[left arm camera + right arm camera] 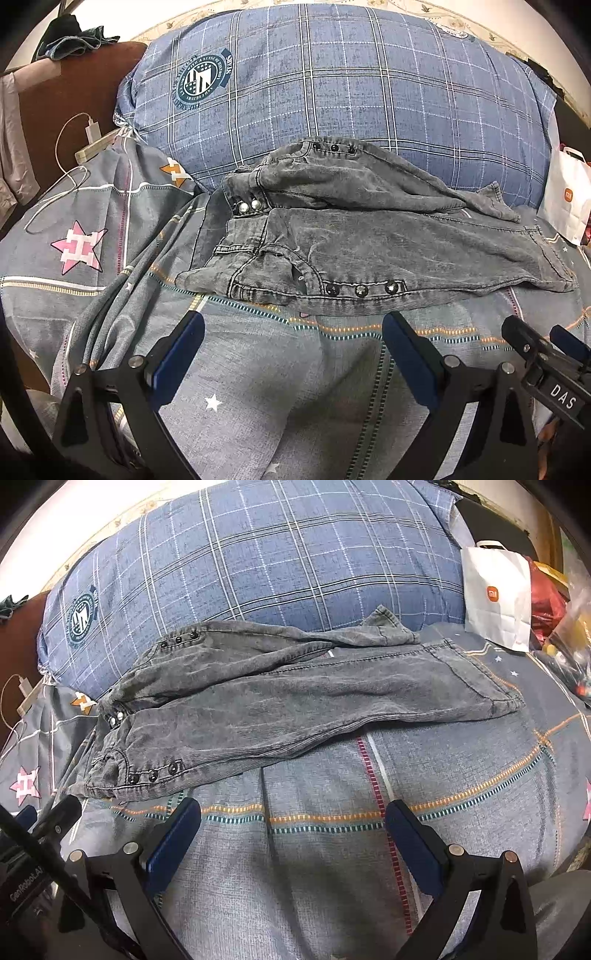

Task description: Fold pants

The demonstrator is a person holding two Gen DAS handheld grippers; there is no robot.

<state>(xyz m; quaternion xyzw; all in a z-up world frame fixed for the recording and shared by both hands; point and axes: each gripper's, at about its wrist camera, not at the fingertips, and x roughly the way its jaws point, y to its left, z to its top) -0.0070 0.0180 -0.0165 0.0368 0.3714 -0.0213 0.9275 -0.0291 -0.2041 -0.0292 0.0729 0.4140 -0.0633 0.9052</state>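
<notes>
The grey pants point(369, 240) lie on the bed point(258, 369), just ahead of the left hand-held gripper point(293, 332) and the right hand-held gripper point(293, 819). Both are wide open, holding nothing.

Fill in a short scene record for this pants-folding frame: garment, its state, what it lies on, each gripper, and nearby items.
garment: grey pants
state: lying flat across the bed, far leg rumpled, not yet neatly folded
surface: grey patterned bedsheet
behind: blue plaid pillow
left gripper: open, empty, short of the pants
right gripper: open, empty, short of the pants
nearby: white paper bag; charger cable
</notes>
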